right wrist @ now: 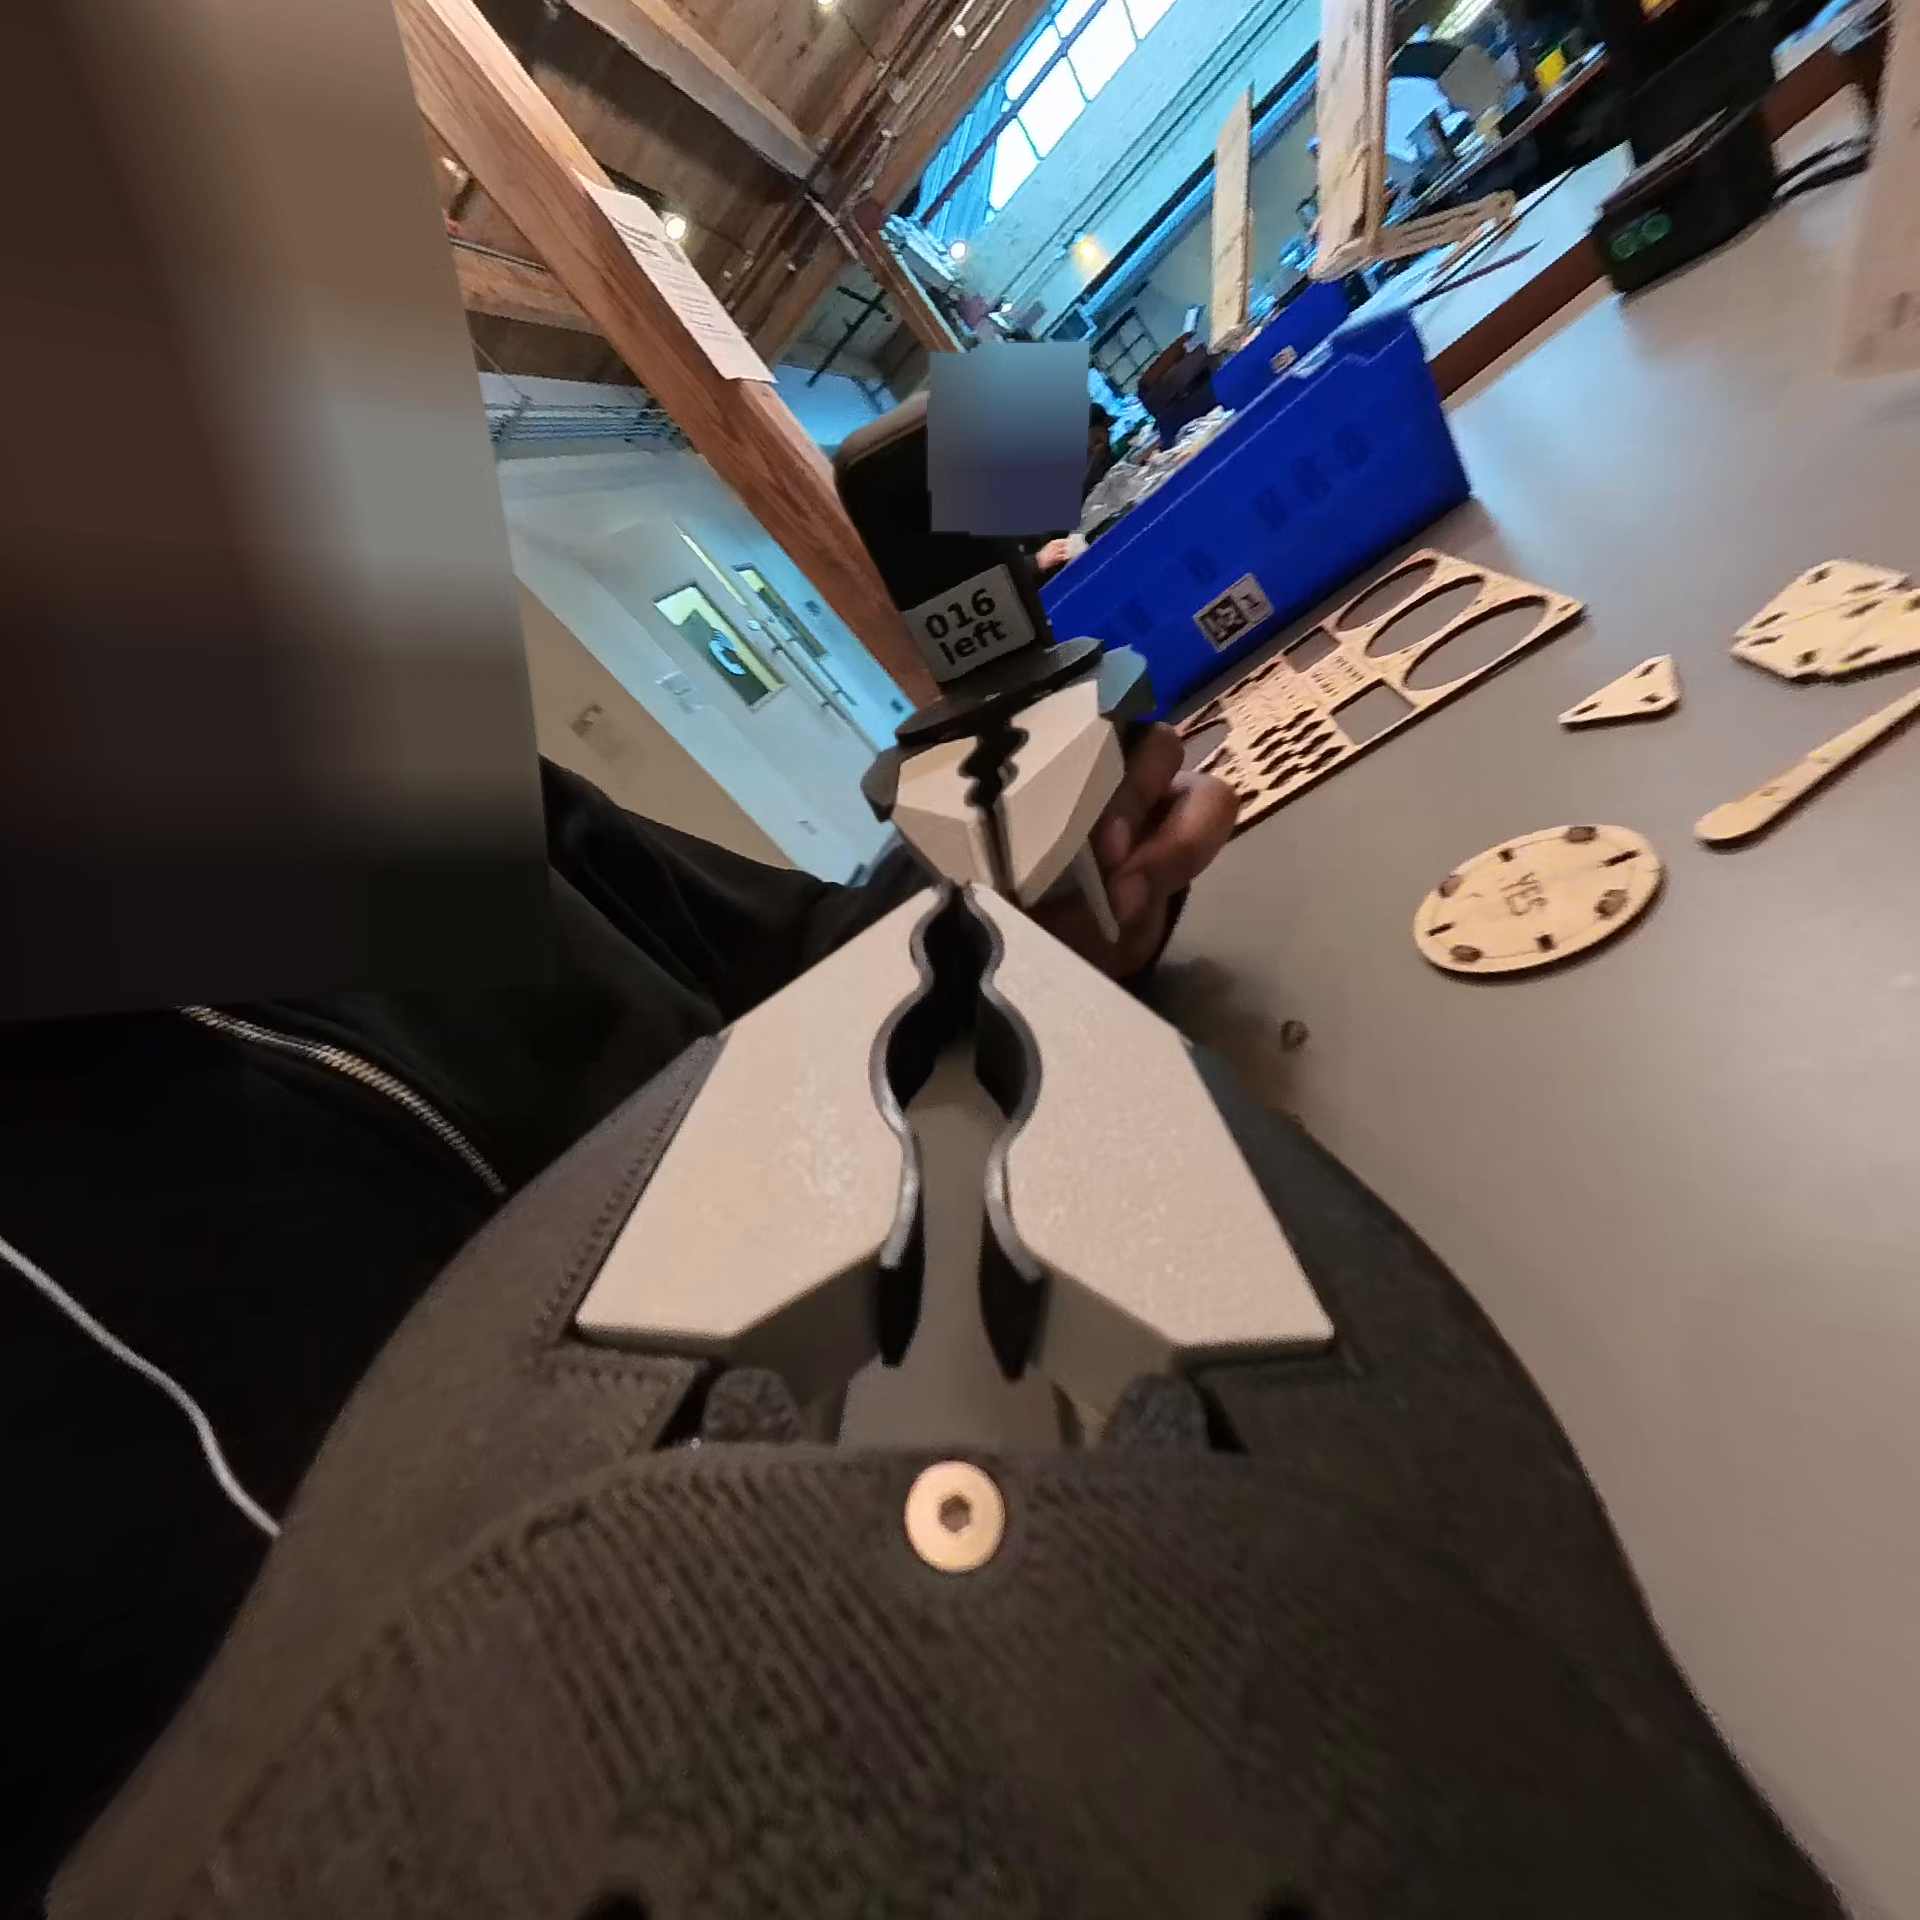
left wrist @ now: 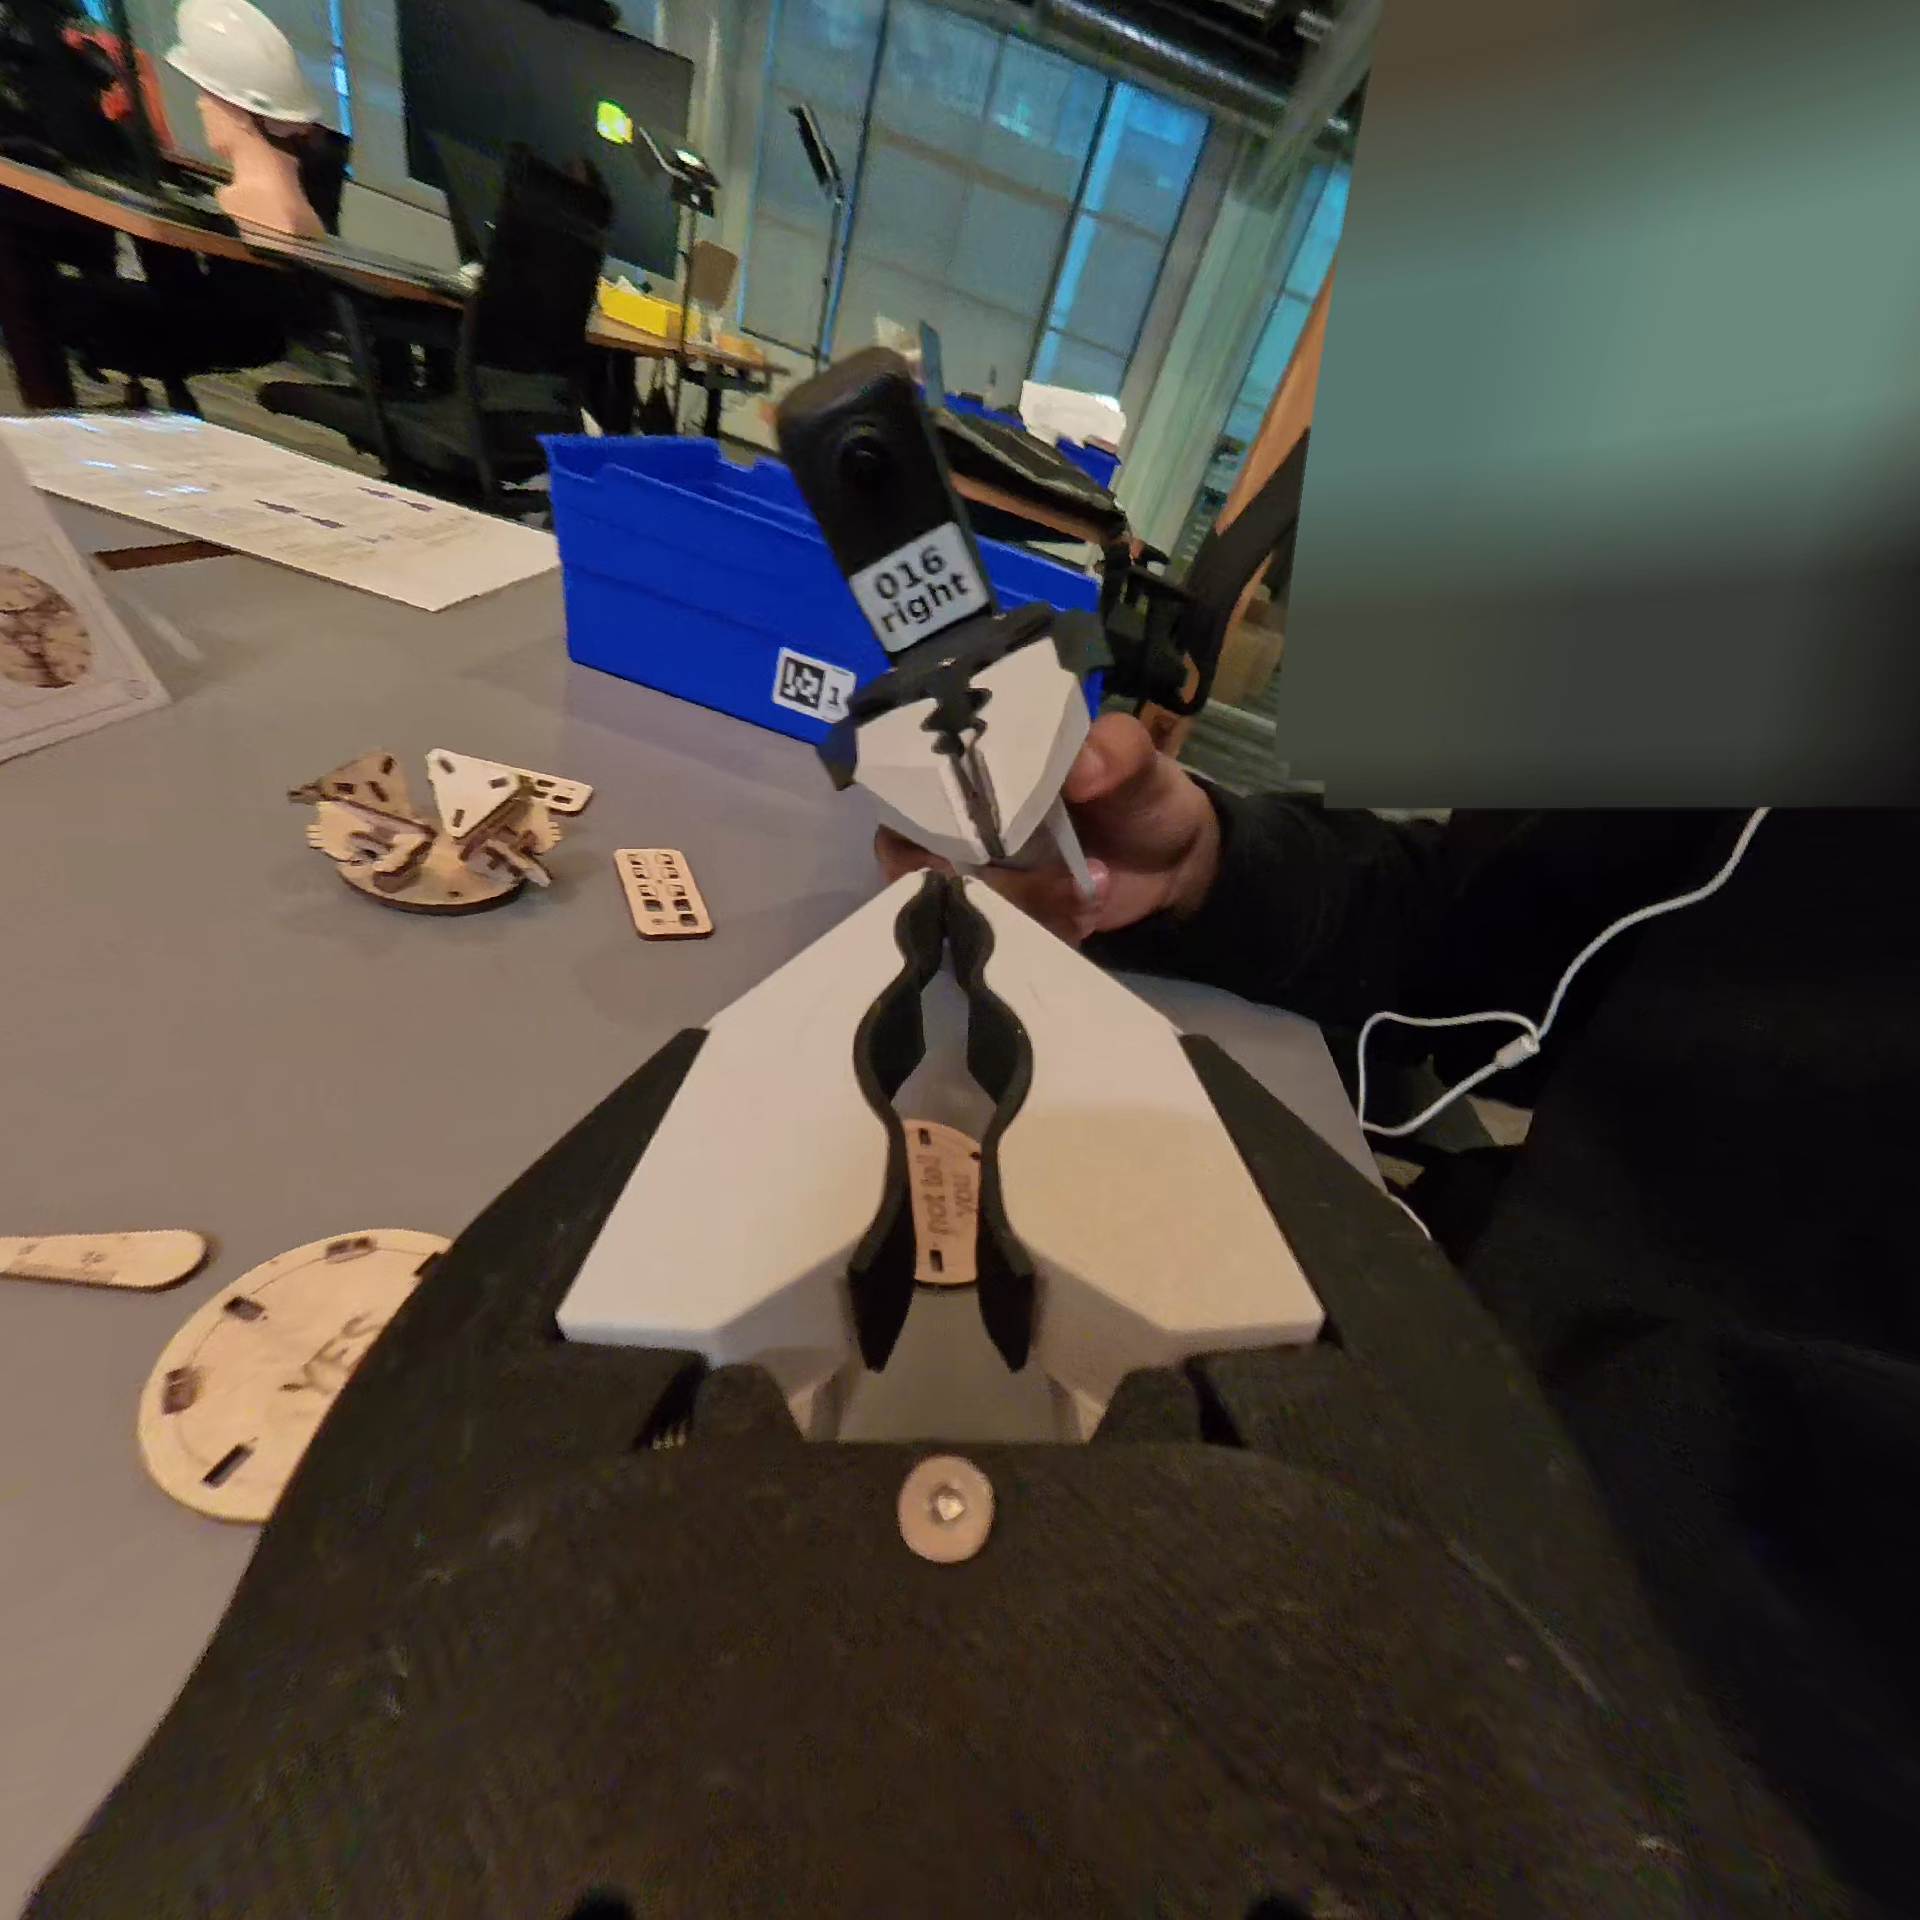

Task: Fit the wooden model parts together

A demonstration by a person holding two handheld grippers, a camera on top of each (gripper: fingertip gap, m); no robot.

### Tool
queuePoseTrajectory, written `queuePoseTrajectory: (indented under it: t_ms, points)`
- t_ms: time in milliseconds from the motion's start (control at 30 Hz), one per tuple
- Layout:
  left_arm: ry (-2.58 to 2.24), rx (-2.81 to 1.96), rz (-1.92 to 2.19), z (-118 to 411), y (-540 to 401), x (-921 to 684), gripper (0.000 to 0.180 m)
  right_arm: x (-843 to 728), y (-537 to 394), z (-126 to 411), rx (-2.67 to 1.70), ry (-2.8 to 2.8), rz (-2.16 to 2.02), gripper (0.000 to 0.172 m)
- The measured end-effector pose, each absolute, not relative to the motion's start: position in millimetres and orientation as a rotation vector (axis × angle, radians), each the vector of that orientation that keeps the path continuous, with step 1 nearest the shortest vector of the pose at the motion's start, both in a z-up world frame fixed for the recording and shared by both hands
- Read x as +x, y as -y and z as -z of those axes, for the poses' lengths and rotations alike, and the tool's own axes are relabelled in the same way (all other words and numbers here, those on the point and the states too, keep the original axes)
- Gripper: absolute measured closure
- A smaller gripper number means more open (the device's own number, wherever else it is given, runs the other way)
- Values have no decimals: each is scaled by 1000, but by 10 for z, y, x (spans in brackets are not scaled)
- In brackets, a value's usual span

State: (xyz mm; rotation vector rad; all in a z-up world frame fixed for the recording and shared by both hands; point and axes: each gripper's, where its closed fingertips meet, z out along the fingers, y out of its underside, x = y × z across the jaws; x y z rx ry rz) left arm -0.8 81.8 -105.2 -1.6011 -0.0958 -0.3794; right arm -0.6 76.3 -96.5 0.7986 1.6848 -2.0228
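Both tongs are clenched on nothing, the left gripper and right gripper meeting tip to tip above the grey table's near edge. The round wooden disc lies on the table well apart from them.

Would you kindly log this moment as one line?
left gripper: shut, empty | right gripper: shut, empty | tips facing | wooden parts on table

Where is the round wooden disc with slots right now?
The disc lies flat on the grey table: right of the right gripper in the right wrist view, lower left in the left wrist view, beside a rounded wooden strip.
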Motion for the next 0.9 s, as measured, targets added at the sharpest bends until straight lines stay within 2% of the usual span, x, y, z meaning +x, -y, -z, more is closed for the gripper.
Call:
queuePoseTrajectory:
  t_ms: [300,400,467,567,700,900]
  points:
    - [196,-1551,360,997,-761,-209,180,-219,-1172,988,983,-2158,2112,172]
    - [180,-1585,340,1046,-783,-186,180,-271,-1381,913,1032,-2457,2173,148]
    - [154,-1619,317,1093,-802,-152,180,-236,-1475,882,1009,-2645,2186,145]
    - [76,-1702,360,1178,-819,24,180,-205,-1570,1108,1024,-2896,1999,147]
    - [-2,-1838,415,1347,-780,305,168,-138,-1643,1548,1088,-3142,1653,145]
    - [211,-1981,295,1606,-758,217,166,129,-1585,1948,1080,-3030,1453,149]
